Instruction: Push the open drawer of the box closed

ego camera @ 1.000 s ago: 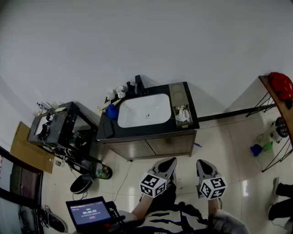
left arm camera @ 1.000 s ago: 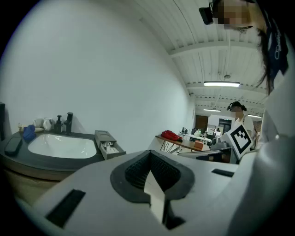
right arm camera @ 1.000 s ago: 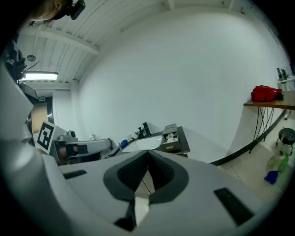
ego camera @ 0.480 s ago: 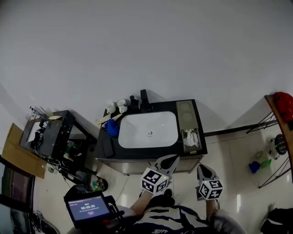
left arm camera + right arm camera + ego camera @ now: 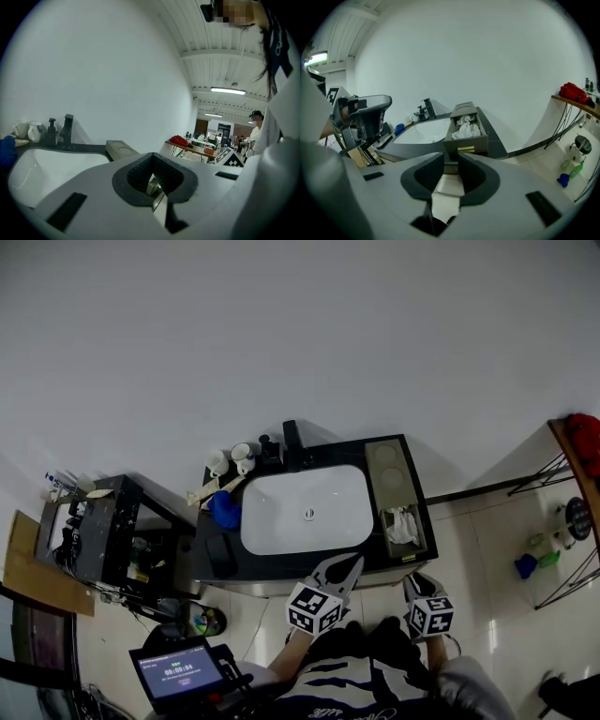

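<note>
Left tongs (image 5: pixel 348 568) are pinched shut on nothing, near the front of the counter (image 5: pixel 272 564). The open drawer (image 5: pixel 403 526) lies at 12 o'clock from the right tongs (image 5: pixel 419 580), whose jaws are slightly apart and empty. An off-centre push could skew and jam it, or shift the box (image 5: pixel 386 457). Glossy dark counter, white basin (image 5: pixel 305 512), pale tiled floor (image 5: pixel 487 549), bare wall (image 5: pixel 281 334).

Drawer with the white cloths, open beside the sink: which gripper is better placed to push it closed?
Right. The right gripper is directly before the open drawer, and its view looks straight at the drawer's front. The left gripper is before the white sink, off to the side.
</note>
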Tool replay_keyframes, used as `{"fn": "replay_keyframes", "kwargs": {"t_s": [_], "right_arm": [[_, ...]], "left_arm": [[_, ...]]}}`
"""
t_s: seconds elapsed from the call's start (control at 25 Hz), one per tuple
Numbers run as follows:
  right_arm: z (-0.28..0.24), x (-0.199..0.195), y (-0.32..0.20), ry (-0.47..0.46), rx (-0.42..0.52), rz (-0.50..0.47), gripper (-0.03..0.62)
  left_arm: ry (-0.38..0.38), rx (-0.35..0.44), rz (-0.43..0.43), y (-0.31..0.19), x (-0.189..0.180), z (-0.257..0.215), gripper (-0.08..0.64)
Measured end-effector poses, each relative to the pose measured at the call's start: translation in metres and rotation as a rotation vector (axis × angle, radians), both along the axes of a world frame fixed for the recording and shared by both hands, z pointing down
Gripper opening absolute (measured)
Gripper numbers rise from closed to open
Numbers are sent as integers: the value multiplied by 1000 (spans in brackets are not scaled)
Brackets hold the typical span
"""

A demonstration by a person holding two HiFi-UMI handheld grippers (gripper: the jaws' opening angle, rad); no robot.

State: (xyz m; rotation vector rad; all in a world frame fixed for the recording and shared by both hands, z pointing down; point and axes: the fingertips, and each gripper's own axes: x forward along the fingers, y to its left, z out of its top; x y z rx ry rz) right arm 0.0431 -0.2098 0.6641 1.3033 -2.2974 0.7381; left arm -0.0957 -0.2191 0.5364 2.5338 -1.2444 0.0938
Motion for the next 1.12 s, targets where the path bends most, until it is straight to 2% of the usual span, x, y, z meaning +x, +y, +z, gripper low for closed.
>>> {"fn": "replay_keyframes", "kwargs": {"t_s": [0.44,0.84,1.12], "right_arm": [[23,-16,-50,67,-85,-49,80],[25,-29,-95,56,-111,-149,75],[24,-41,-138,59,-116,-222,77]], "left_arm": [[-1,-33,-73,-50,-31,13,2],[36,-52,-160,-113,-44,16,2],[31,-41,-191,-141,-45,9,2]]}}
